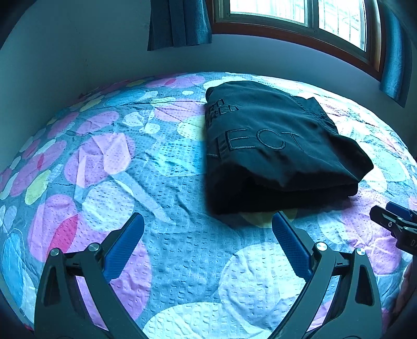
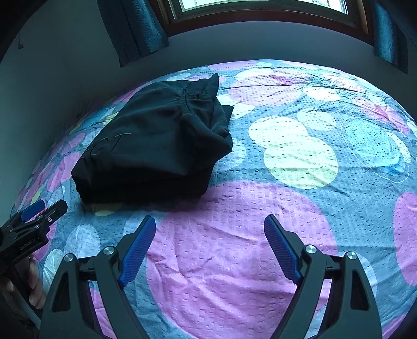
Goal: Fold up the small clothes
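**Mira:** Behind the bed I see a plain wall, a wooden window (image 1: pixel 299 18) and dark blue curtains (image 1: pixel 179 23). On the bed is a bedspread (image 1: pixel 109 161) with big pink, white and yellow circles. Where is the garment?

**Tomas:** It is the black garment (image 1: pixel 273 146), lying on the bedspread toward the wall side. In the left wrist view it is ahead and a little to the right; in the right wrist view it is ahead and to the left.

**Mira:** Is it folded already?

**Tomas:** I judge yes, mostly. It lies as a compact bundle with several layers stacked, and part of some printed letters shows on top. One corner at the far end sticks up a little, so it is not perfectly neat.

**Mira:** And the grippers?

**Tomas:** The left gripper (image 1: pixel 208 224) has its blue pads wide apart, with nothing between them. The right gripper (image 2: pixel 209 226) is the same, spread and empty. Both hover over the bedspread, near the garment but not touching it.

**Mira:** What is left?

**Tomas:** Perhaps only to flatten that corner. I see no other clothes.
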A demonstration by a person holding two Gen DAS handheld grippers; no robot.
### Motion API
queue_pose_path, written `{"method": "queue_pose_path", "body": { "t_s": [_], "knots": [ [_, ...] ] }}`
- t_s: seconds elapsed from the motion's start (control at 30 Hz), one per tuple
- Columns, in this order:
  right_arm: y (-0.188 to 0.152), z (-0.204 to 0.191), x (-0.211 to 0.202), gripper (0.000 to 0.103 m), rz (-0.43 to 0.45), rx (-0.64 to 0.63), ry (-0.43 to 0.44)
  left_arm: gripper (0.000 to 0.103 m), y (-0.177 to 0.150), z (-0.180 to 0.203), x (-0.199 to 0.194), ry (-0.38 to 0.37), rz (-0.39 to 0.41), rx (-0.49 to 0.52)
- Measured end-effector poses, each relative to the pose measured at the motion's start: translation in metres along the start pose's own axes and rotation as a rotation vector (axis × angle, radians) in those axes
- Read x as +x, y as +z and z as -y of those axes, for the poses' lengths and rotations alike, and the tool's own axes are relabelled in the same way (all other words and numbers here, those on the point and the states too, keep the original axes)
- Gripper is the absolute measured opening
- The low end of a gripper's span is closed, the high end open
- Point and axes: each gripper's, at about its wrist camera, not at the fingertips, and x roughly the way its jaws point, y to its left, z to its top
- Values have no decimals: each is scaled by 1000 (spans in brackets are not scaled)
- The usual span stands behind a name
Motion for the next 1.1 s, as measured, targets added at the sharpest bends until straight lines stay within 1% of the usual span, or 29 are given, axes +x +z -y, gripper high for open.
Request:
{"method": "queue_pose_path", "body": {
  "t_s": [1.1],
  "knots": [
    [-2, -3, 4, 84, -8, 2, -2, 99, -1, -6, 6, 26, -20, -14]
  ]
}}
